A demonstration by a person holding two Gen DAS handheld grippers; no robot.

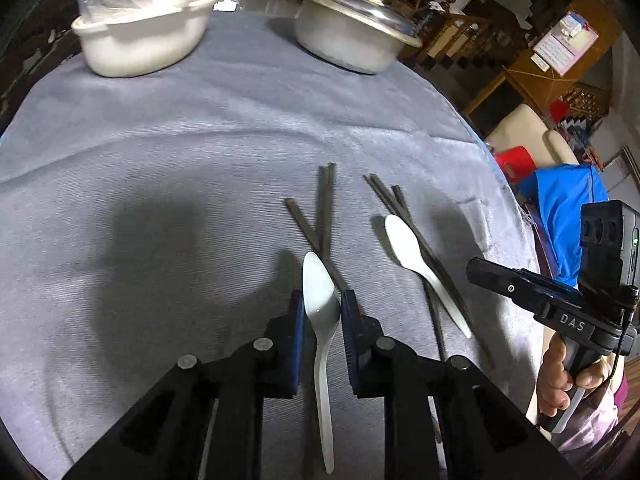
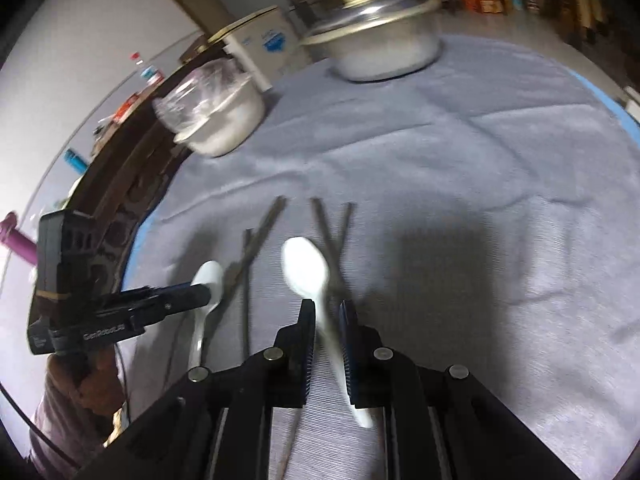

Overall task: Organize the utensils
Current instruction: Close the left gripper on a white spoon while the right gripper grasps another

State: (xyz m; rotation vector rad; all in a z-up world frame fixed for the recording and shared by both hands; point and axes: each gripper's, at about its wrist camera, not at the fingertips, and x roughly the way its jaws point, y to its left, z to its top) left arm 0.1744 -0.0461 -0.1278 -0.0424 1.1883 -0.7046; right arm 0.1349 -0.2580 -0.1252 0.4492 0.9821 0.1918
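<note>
left gripper (image 1: 322, 304): fingers clamp the near spoon (image 1: 319, 300) at its neck, bowl ahead of the tips | right gripper (image 2: 324, 312): fingers clamp the other spoon (image 2: 306, 266) likewise | likely sorting spoons away from chopsticks (image 1: 326, 208) lying beyond the fingertips on the worktop (image 1: 200, 140)

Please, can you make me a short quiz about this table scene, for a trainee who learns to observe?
1. True or false: the metal pot has its lid on.
2. How many white spoons are in view?
3. What is between the fingers of the left gripper? A) a chopstick B) a white spoon C) a lid
Key: 1 true; 2 two; 3 B.
</note>
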